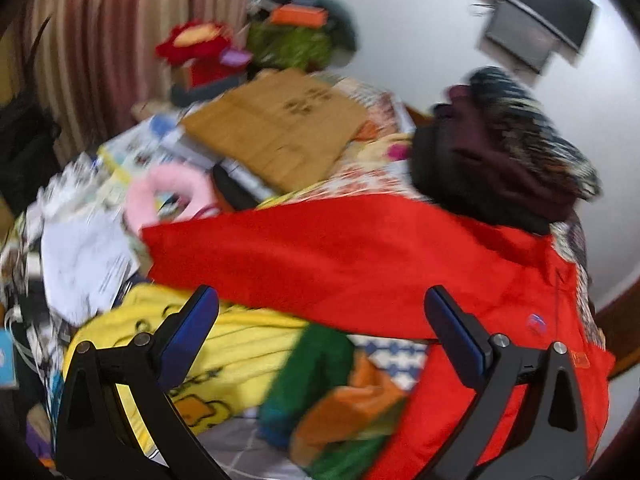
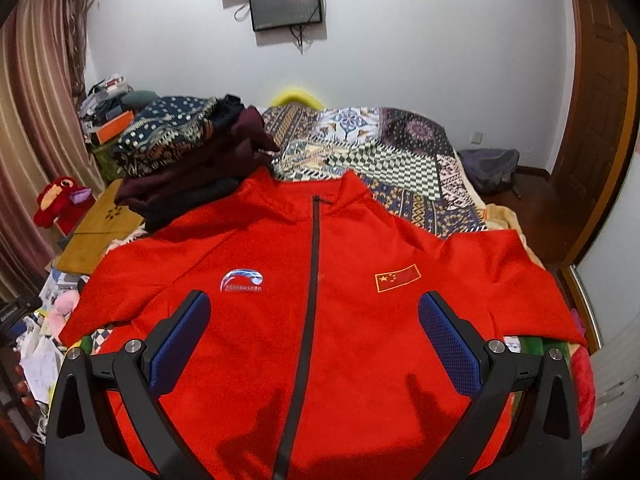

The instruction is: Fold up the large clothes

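A red zip jacket lies front up and spread flat on the bed, collar away from me, both sleeves stretched out sideways. My right gripper hovers open above the jacket's chest, straddling the dark zip, with nothing between its fingers. The left wrist view is blurred: my left gripper stands open just before the jacket's outstretched sleeve, holding nothing. The jacket's body runs down the right of that view.
A stack of folded dark clothes sits by the jacket's left shoulder. A patterned bedspread covers the bed beyond. A yellow blanket, papers, a wooden board and plush toys crowd the left side.
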### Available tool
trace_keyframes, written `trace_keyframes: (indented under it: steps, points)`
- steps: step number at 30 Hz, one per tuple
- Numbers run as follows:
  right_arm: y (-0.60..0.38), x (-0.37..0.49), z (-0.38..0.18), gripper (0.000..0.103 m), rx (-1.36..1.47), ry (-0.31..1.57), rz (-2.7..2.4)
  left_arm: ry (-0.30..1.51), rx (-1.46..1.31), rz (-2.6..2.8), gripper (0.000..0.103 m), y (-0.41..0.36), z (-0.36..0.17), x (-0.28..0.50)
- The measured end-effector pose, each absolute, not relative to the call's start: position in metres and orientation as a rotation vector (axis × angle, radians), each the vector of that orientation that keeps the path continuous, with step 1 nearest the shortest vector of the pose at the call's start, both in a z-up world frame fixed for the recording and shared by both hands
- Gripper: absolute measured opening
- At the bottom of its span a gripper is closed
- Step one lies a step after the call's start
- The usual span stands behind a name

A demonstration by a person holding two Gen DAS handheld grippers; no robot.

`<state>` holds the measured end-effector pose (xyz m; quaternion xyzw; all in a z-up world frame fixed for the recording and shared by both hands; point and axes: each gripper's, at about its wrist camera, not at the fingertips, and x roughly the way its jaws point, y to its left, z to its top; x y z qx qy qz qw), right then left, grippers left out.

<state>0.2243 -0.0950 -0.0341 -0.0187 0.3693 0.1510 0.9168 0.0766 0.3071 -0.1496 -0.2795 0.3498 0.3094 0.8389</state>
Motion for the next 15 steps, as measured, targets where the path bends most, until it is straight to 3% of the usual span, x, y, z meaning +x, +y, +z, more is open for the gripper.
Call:
trace_keyframes:
  steps: [4,9,15]
  points:
    - [-0.091,0.233,-0.043,0.103,-0.059,0.793,0.299,0.763,-0.802,0.644,0.101,0.352,-0.186,0.055]
    - [-0.087,0.241,-0.048,0.103,-0.074,0.821,0.292,0.763,-1.083,0.561,0.081,0.386,-0.235,0.044]
    - [-0.086,0.247,-0.052,0.103,-0.1,0.832,0.27,0.762,-1.261,0.522,0.077,0.405,-0.277,0.051]
